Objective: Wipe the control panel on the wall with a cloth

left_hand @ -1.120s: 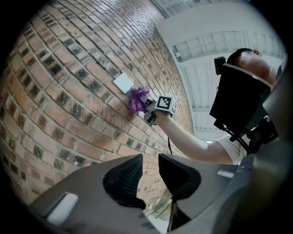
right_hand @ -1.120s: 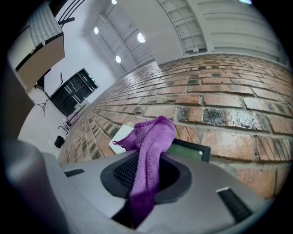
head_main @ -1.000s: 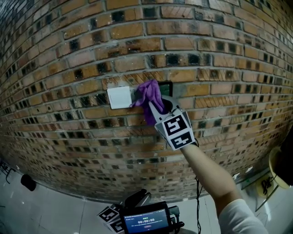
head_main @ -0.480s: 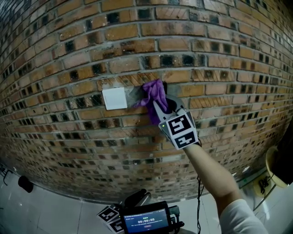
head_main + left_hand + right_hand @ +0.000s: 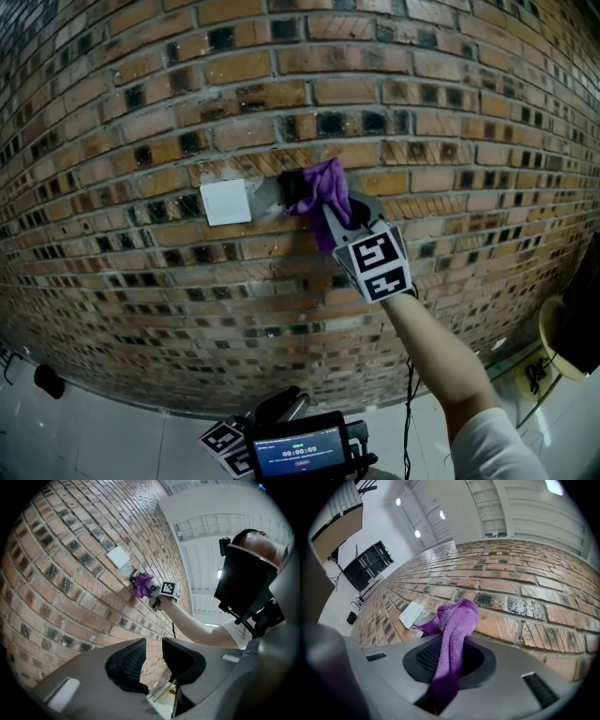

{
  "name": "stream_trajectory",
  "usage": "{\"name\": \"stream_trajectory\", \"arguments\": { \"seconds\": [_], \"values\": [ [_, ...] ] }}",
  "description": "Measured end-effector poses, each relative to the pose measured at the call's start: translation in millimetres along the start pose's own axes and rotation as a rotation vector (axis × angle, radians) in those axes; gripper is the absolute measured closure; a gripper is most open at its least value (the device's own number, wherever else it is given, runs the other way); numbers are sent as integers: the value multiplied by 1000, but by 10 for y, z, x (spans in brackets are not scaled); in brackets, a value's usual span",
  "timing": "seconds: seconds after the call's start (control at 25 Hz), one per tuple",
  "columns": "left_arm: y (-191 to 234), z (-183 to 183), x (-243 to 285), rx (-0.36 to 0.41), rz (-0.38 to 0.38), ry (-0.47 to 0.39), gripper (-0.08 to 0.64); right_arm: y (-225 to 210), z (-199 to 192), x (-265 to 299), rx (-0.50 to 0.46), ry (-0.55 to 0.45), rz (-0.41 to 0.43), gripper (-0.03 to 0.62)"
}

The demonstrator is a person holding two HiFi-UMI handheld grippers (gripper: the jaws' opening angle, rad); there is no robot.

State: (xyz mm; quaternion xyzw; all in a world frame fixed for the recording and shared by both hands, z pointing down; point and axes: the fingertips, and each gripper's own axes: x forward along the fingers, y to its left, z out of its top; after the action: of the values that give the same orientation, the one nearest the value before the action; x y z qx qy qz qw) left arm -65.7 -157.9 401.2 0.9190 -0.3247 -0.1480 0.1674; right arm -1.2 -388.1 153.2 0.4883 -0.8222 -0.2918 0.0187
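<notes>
Rough red-brown brick wall [image 5: 141, 112] with dark inset headers. At left, a white square switch plate [image 5: 226, 202] is mounted flush and is not touched by anything. Low down, well away from the wall, the left gripper [image 5: 153, 660] is held idle; its jaws are seen a narrow gap apart with nothing between them.

Just right of the white plate, in a grey mortar patch, the dark rectangular control panel [image 5: 292, 186] is set. Only its left part is exposed; the rest is covered by the purple microfibre cloth [image 5: 326, 190], which is pressed against the panel's right side and the adjoining brick. The cloth is pinched by the right gripper [image 5: 449, 660], jaws closed on a narrow fold, with the bunched end pushed ahead of the tips.

Risks, as judged:
- The fold may be dragged out of the jaws by the coarse brick and mortar, since little cloth is gripped.
- The hard jaw tips may be brought onto the panel if the wad is flattened, and a control could be pressed or scratched.
- The exposed left part may be missed if strokes are kept on the brick.
</notes>
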Motion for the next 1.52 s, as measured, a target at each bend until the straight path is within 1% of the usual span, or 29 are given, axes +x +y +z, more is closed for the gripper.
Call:
{"name": "stream_trajectory", "arguments": {
  "seconds": [0.12, 0.28, 0.4, 0.64, 1.0, 1.2, 1.52],
  "values": [
    [-2, -3, 13, -3, -6, 2, 449, -51, 6, -37, 9, 4, -13, 514],
    [-7, -8, 31, -10, -16, 5, 449, -193, -79, -87, -8, 25, -45, 514],
    [-26, -23, 55, -10, -26, 8, 449, -293, -83, -158, -4, 30, -68, 514],
    [-45, -37, 100, -17, -42, 10, 449, -427, -147, -256, -15, 49, -94, 514],
    [-69, -65, 153, -18, -55, 15, 449, -572, -177, -394, -23, 56, -122, 514],
    [-53, -77, 128, -25, -42, 11, 449, -609, -198, -472, -13, 58, -134, 514],
    [-63, -105, 177, -31, -55, 21, 449, -557, -144, -615, -17, 41, -127, 514]
  ]
}}
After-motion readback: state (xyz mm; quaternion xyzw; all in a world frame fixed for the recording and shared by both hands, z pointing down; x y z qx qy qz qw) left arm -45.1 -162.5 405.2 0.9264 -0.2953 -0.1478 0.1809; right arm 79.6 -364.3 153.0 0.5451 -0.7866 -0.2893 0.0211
